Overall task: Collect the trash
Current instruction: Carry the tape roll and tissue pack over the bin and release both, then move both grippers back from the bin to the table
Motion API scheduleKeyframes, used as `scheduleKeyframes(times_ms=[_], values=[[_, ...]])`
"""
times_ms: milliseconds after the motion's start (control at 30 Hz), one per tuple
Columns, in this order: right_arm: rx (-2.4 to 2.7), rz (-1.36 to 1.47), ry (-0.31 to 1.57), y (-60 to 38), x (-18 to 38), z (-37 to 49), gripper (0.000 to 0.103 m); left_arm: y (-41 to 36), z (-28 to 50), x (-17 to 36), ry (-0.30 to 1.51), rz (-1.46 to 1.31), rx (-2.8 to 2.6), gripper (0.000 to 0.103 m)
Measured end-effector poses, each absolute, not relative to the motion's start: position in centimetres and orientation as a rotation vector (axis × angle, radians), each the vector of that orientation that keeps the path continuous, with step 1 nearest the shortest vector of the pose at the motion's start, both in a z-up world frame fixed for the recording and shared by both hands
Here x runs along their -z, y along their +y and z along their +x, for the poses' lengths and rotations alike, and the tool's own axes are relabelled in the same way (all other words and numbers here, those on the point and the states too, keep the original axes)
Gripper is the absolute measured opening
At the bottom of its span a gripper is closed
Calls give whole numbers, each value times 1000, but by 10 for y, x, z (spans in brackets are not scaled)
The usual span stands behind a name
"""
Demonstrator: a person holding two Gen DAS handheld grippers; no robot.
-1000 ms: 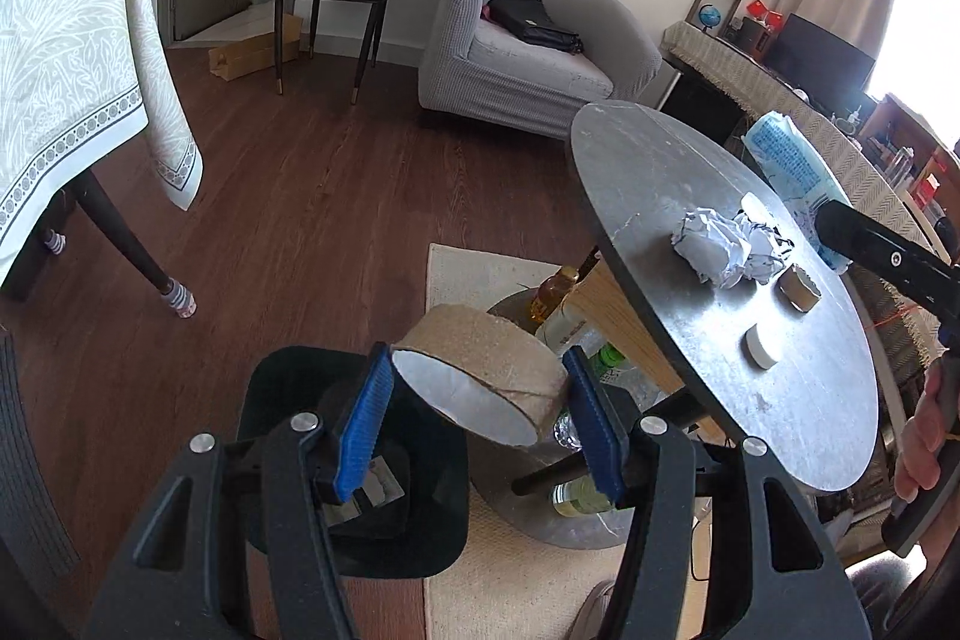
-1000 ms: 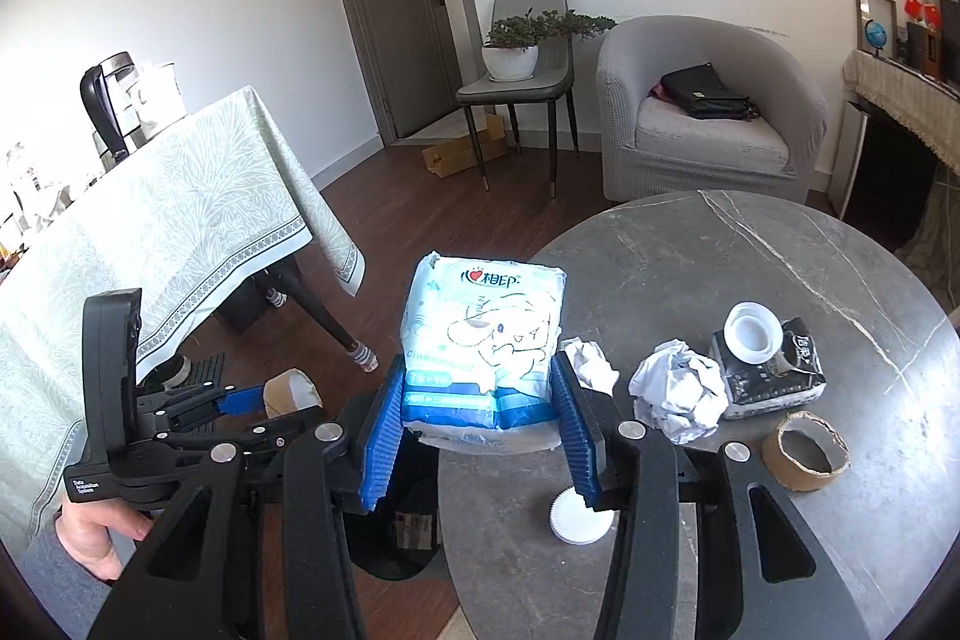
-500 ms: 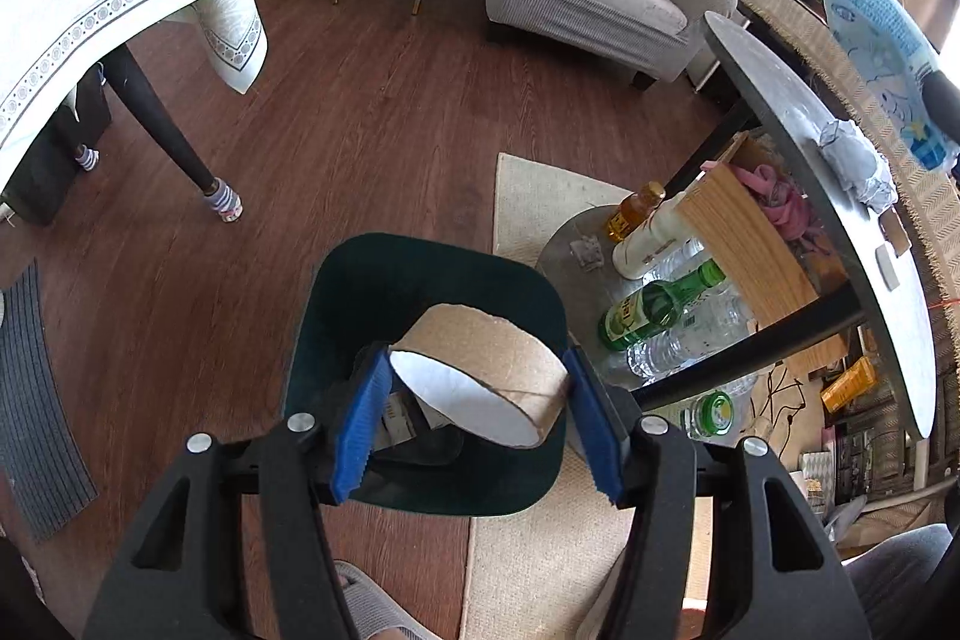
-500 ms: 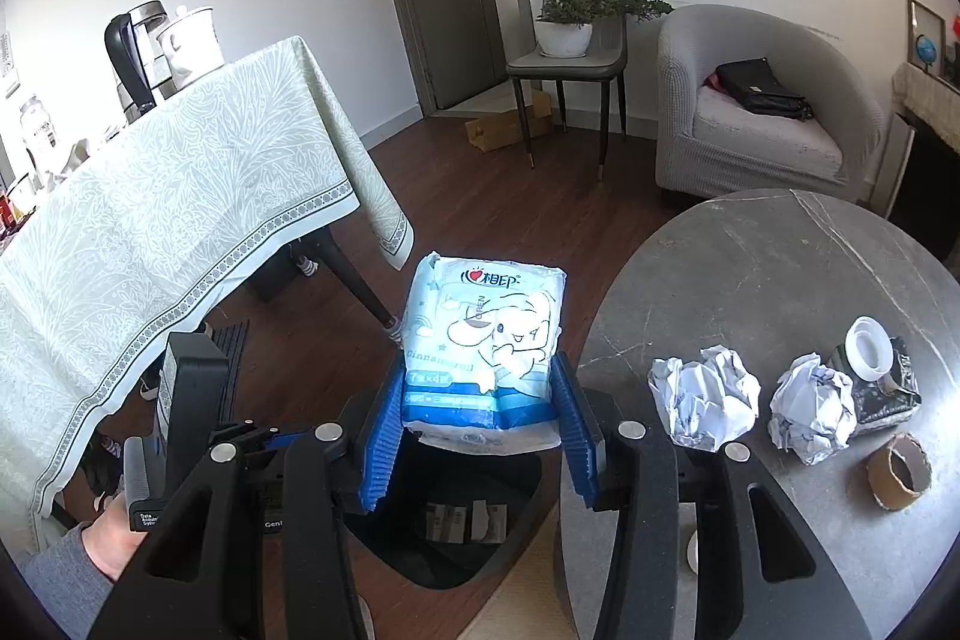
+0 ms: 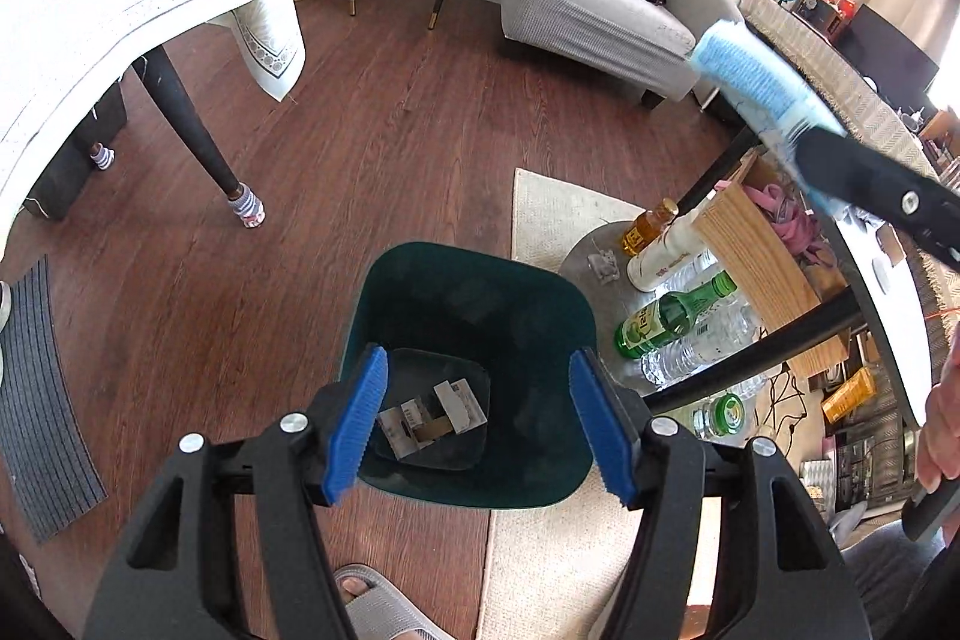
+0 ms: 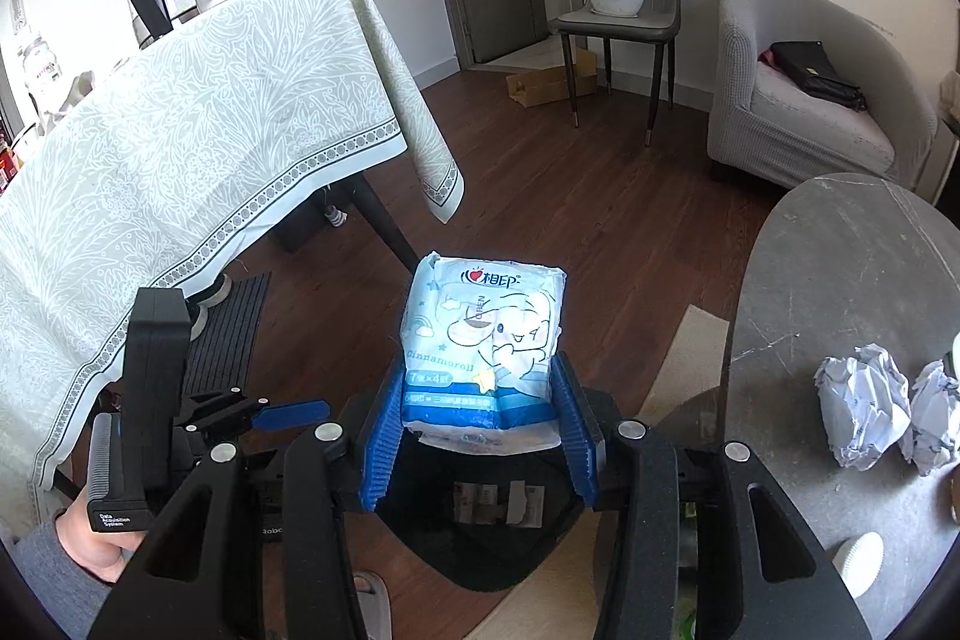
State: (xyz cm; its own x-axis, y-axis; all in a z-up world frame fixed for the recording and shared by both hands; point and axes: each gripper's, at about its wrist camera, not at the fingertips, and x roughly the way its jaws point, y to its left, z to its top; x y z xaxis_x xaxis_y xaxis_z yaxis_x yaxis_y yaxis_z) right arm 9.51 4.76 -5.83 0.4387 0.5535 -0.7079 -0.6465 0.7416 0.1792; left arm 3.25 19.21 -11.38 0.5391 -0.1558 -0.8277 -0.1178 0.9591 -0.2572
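My left gripper (image 5: 477, 421) hangs straight above the dark green bin (image 5: 420, 274), jaws spread wide with nothing between them. Looking down through the gap, I see a few scraps of card and paper (image 5: 429, 415) lying on the bin's floor. My right gripper (image 6: 477, 430) is clamped on a blue-and-white tissue pack (image 6: 483, 346), pressed between both pads and standing upright, over the bin's near edge (image 6: 480, 550).

Only my left view shows what sits beside the bin, under the round table: a green bottle (image 5: 672, 316), an amber bottle (image 5: 648, 229) and clear plastic bottles (image 5: 699, 346) on a low shelf. It also catches the tissue pack (image 5: 756, 82) from the side, high above the bin.

Only my right view shows the round table's top (image 6: 840, 268), where two crumpled paper balls (image 6: 858, 412) lie well to the bin's right, with a white lid (image 6: 861, 559) nearer me. It also shows my left gripper (image 6: 288, 412) just left of the bin.
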Motion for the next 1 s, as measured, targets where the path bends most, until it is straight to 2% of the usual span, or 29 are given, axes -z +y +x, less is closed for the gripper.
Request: scheduleKeyframes(times_ms=[833, 900, 1000], values=[[-759, -280, 1082, 101, 166, 92, 48, 217, 4, 30, 792, -305, 12, 27], [-752, -307, 1098, 102, 175, 90, 48, 214, 3, 25, 781, -301, 12, 26], [-743, -354, 1149, 104, 192, 88, 56, 212, 1, 17, 762, -297, 20, 25]])
